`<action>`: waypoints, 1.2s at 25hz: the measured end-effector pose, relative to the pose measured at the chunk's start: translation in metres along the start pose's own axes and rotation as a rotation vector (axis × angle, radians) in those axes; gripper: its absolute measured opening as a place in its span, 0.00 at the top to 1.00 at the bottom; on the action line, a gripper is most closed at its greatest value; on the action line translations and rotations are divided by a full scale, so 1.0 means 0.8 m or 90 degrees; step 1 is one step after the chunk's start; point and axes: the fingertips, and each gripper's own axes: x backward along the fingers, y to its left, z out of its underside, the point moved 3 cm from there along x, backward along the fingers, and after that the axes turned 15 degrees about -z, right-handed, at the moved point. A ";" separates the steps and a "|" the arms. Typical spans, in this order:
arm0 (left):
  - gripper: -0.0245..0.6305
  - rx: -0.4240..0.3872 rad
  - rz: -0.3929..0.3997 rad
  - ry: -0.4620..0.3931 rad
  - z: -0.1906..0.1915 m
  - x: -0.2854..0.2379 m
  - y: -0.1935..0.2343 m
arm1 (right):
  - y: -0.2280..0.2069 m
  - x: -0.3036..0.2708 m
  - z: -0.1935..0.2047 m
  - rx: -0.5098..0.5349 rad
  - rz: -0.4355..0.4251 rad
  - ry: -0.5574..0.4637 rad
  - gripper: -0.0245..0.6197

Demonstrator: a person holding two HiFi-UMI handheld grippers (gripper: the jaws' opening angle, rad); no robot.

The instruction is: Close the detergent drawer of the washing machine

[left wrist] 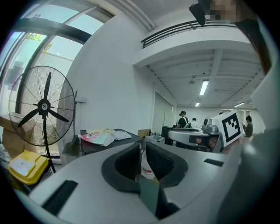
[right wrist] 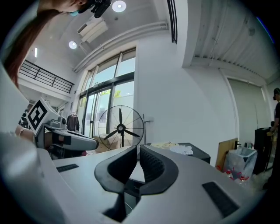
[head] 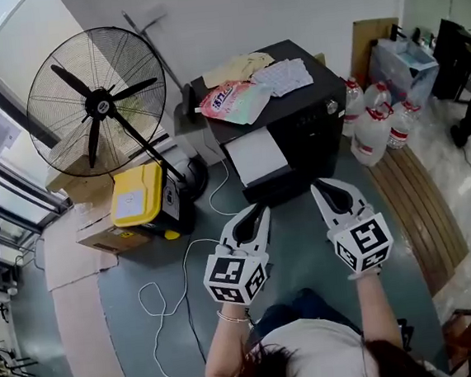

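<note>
A black washing machine [head: 304,123] stands on the floor ahead of me, and its white detergent drawer [head: 253,155] sticks out of the front at the near left corner. My left gripper [head: 261,209] hovers just short of the drawer with a narrow gap between its jaws and nothing in them. To its right, my right gripper [head: 318,185] is shut and empty, close to the machine's front. In the left gripper view the jaws [left wrist: 142,146] point past the machine's top [left wrist: 109,141]. The right gripper [right wrist: 137,151] points level toward the machine [right wrist: 192,152].
A pink bag [head: 231,101], yellow cloth and white sheets lie on the machine's top. A big standing fan [head: 95,102] and a yellow box [head: 139,194] stand at the left. Water bottles [head: 374,124] and a wooden board [head: 411,208] are at the right. A white cable [head: 171,293] trails across the floor.
</note>
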 end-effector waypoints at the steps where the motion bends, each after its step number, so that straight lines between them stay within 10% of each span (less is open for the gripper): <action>1: 0.87 0.001 -0.002 0.004 0.001 -0.005 0.004 | -0.005 -0.004 0.002 -0.002 -0.002 0.004 0.92; 30: 0.70 0.021 -0.009 0.137 0.131 -0.158 0.163 | -0.113 -0.138 0.140 -0.079 0.017 0.098 0.79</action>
